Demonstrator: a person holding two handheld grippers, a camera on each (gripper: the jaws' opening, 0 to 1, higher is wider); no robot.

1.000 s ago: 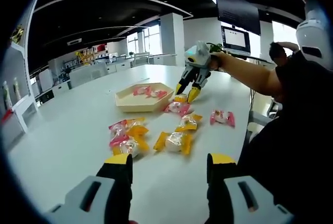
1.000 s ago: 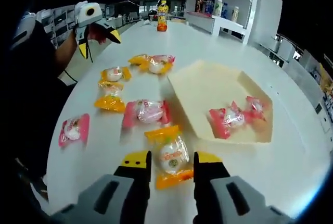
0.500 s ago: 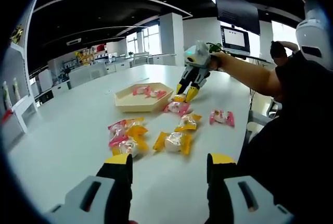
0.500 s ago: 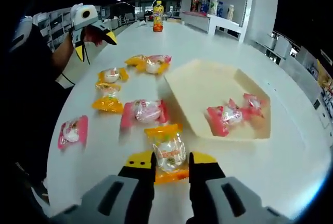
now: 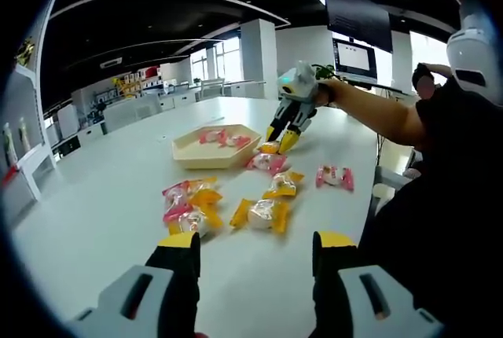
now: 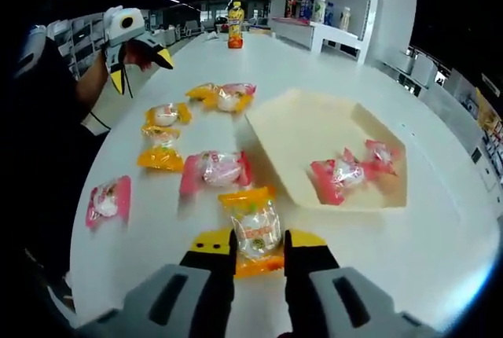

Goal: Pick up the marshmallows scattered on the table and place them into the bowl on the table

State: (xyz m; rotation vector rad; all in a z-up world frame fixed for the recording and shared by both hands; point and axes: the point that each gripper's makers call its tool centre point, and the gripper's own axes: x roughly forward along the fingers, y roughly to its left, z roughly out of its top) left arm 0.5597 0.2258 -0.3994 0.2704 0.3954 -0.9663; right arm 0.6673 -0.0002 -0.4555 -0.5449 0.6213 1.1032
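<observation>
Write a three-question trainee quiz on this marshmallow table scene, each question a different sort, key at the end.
1. True or false: the right gripper is shut on the orange-wrapped marshmallow.
2. How many pink-wrapped marshmallows lie in the shallow beige hexagonal bowl? A) none B) two C) five
3. Fill in: the left gripper hangs above the white table with its jaws ____.

Key: 1 true; 2 B; 3 open.

No print on the wrappers, bottle or shelf goods is legible.
</observation>
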